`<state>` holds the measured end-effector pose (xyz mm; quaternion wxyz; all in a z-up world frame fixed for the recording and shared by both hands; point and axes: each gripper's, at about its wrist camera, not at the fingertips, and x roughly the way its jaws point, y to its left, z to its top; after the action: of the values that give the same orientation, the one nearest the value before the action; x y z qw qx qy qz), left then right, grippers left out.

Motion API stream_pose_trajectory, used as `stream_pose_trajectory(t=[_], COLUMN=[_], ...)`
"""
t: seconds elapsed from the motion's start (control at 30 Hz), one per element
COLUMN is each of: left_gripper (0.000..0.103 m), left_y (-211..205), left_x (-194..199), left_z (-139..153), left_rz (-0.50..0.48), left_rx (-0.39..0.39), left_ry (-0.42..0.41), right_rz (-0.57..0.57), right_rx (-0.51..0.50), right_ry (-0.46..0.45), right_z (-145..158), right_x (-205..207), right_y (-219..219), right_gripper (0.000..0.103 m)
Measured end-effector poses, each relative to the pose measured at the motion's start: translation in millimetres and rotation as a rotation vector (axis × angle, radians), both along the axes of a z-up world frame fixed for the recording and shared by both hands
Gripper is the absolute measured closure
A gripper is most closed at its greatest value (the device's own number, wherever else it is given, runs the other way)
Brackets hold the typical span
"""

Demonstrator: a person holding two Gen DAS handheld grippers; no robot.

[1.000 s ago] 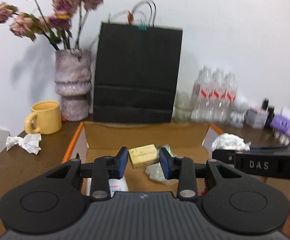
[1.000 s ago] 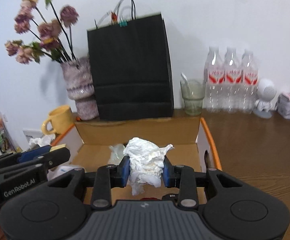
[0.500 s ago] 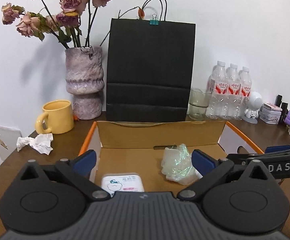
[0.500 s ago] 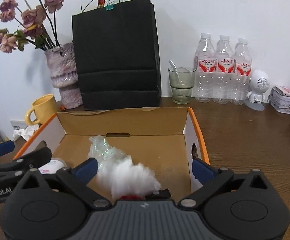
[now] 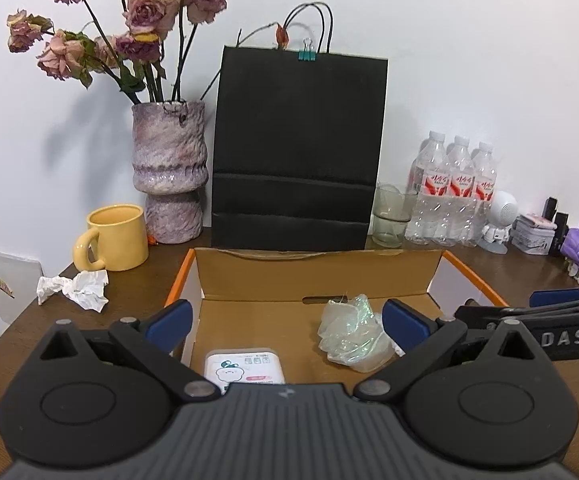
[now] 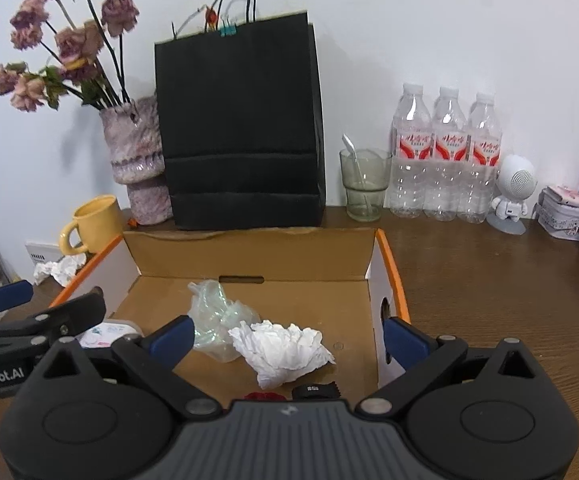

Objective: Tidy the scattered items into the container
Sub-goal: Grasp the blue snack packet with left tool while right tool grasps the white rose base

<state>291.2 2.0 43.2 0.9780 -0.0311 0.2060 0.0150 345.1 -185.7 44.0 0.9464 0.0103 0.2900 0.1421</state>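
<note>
Container: an open cardboard box (image 6: 249, 256) with orange-edged side walls sits at centre frame in both views, back flap upright, top fully open.
Box contents: a crumpled white tissue (image 6: 285, 350) lies on the box floor at lower centre of the right wrist view, touching a clear crinkled plastic bag (image 6: 217, 316) to its left; a white wipes pack (image 5: 243, 368) lies flat toward the box's left side; a small black packet (image 6: 315, 391) and something red, mostly hidden, sit at the near edge.
Open room in box: bare cardboard floor shows along the back wall and toward the right wall.
Scattered item: a second crumpled tissue (image 5: 75, 290) lies on the surface outside the box, left of its left wall, just in front of a yellow mug (image 5: 115, 238).
Left tool (image 5: 285, 322): jaws spread wide, gripping nothing, over the box's near-left part.
Right tool (image 6: 287, 338): jaws spread wide, gripping nothing, above the white tissue.
Edges: the box's back wall stands close to a black paper bag (image 5: 297, 148); a vase (image 5: 169, 172) of dried roses is left of the bag.
Right side: a glass (image 6: 365, 184), three water bottles (image 6: 447, 156) and a small white figure (image 6: 513, 192) line the wall; the wooden surface (image 6: 489, 280) right of the box is bare.
</note>
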Motion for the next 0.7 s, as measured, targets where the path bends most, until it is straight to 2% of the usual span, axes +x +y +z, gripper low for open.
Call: stream_pose_trajectory(t=[0.13, 0.33, 0.47, 0.7], left_gripper=[0.0, 0.0, 0.0, 0.0], left_y=[11, 32, 47, 59], left_x=[-22, -64, -84, -101], left_z=[7, 2, -12, -45], left_rz=[-0.018, -0.002, 0.011, 0.017], left_rx=[-0.011, 0.05, 0.05, 0.02], left_ry=[-0.025, -0.006, 0.049, 0.147], right_rz=[0.003, -0.001, -0.009, -0.019], right_rx=[-0.004, -0.055, -0.083, -0.078], right_ry=[-0.054, -0.094, -0.065, 0.038], right_z=[11, 10, -5, -46], right_x=[-26, -71, -94, -115], right_y=[-14, -37, -47, -55], right_gripper=[0.002, 0.002, 0.002, 0.003])
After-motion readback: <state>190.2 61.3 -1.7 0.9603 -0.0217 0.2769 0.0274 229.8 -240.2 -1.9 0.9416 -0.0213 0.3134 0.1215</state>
